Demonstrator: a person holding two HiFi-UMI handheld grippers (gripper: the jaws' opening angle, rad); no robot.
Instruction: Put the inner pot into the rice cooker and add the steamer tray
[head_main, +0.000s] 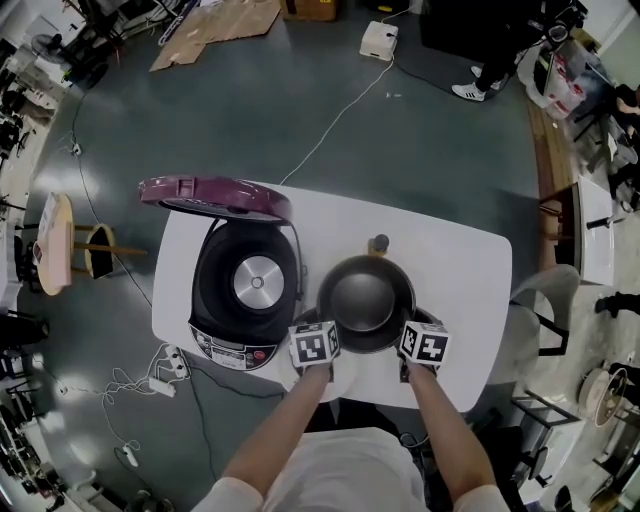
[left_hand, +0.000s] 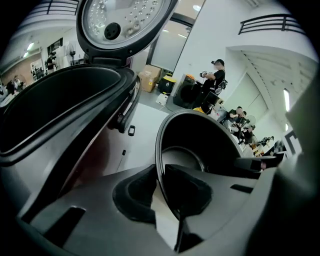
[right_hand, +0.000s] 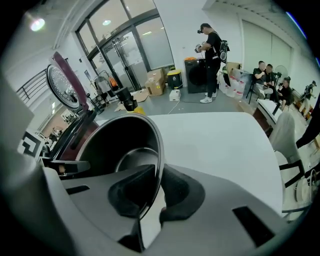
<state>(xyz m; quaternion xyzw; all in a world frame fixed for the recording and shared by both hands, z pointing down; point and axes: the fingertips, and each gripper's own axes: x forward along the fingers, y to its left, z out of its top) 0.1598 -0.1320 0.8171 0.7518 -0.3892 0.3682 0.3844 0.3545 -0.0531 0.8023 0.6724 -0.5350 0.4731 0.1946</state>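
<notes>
Black inner pot — rim nipped | left tongs | right tongs

We find a large open lab or test hall. The white table stands alone on a bare grey floor crossed by a loose cable, with a power strip beside it and flattened cardboard lying about. Glazed partitions, stacked boxes, an upper-level railing — and seated people along one wall — support this.
</notes>
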